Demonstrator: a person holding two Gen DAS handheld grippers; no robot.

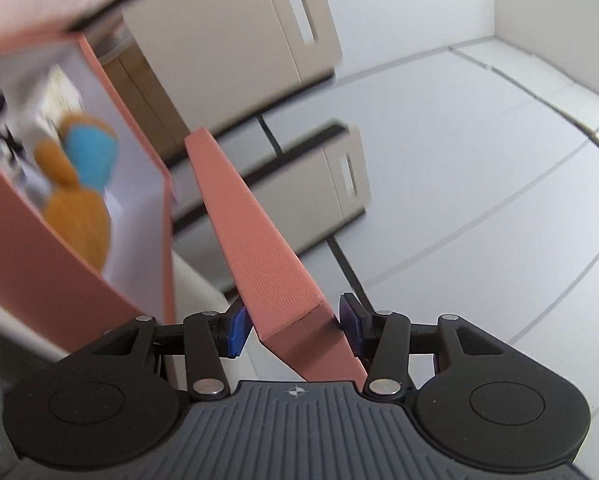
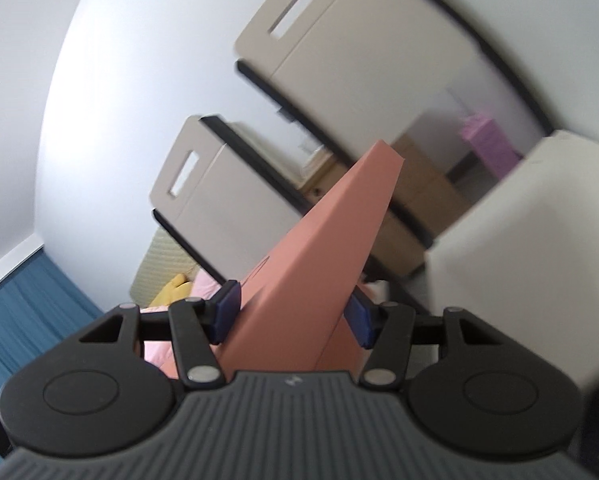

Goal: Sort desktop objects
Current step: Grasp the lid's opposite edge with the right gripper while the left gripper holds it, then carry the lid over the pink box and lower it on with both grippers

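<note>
Left gripper point(image 1: 295, 330), right gripper point(image 2: 293, 316) each clamp pink lid point(image 1: 255, 224) (between blue pads).

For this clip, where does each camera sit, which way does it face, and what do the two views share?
Left wrist: on the left hand-held gripper, looking along its fingers, tilted; the pink box lid is clamped between its blue pads, with the open pink box and plush toy at left.
Right wrist: on the right hand-held gripper, gripping the same lid.
Shared: the lid and beige bins.
</note>
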